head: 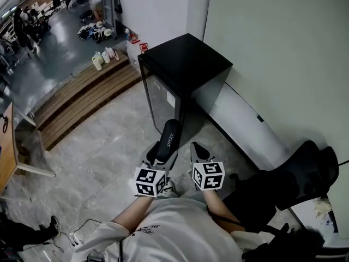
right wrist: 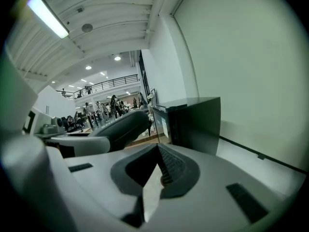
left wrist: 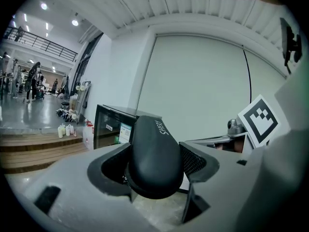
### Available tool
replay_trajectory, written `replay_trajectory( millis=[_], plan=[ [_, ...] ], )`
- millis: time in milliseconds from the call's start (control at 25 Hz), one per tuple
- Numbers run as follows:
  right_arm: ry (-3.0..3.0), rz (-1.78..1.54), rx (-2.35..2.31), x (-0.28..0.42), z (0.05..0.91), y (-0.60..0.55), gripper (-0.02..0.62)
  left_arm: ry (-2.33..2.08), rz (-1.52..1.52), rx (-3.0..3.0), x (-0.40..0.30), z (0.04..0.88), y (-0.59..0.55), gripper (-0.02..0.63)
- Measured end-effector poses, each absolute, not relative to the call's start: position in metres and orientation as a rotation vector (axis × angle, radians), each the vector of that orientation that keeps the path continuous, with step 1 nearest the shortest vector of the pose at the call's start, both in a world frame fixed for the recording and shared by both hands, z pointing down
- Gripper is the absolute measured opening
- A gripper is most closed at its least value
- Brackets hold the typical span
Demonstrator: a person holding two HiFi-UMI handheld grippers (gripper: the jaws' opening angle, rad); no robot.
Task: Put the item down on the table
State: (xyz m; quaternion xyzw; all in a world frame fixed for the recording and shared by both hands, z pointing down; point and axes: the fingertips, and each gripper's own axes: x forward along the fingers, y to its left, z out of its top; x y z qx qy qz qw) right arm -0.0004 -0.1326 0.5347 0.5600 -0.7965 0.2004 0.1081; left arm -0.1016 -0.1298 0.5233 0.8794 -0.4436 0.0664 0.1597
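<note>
1. Left gripper (left wrist: 155, 170): fingers (left wrist: 194, 161) part-way open and clamped on a black case (left wrist: 153, 149), one pad on each side of its rounded near end.
2. The case is long and smooth, with white lettering along its top. Most of its length sticks out past the fingertips. It is held up in the air, resting on nothing.
3. Right gripper (right wrist: 157, 158): fingers (right wrist: 173, 167) closed so the tips meet, with only a thin sliver of floor showing lower down between the pads. Nothing is between them.
4. In the head view the two grippers sit side by side. The right one is just beside the left gripper's right finger, and the two are not seen touching.
5. Beyond both sets of fingertips stands a black cabinet (head: 185, 64) against a pale wall (head: 272, 48). The far end of the case points toward it.
6. A grey stone floor (head: 103, 146) lies below the fingers.
7. Well off to the left of the left fingers, the edge of a wooden table (head: 5, 146) shows at the frame border. Wooden steps (head: 82, 97) with some bottles (head: 103, 56) lie farther out.
8. A black office chair (head: 297, 176) stands to the right of the right fingers.
</note>
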Motion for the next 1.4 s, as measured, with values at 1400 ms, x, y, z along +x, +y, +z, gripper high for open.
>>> replay_trajectory(
  millis=[1400],
  plan=[
    [-2.443,0.412,1.499,0.041,0.424,-0.367,0.004,-1.380,0.155,2.545,-0.055,0.406,-0.383,0.322]
  ],
)
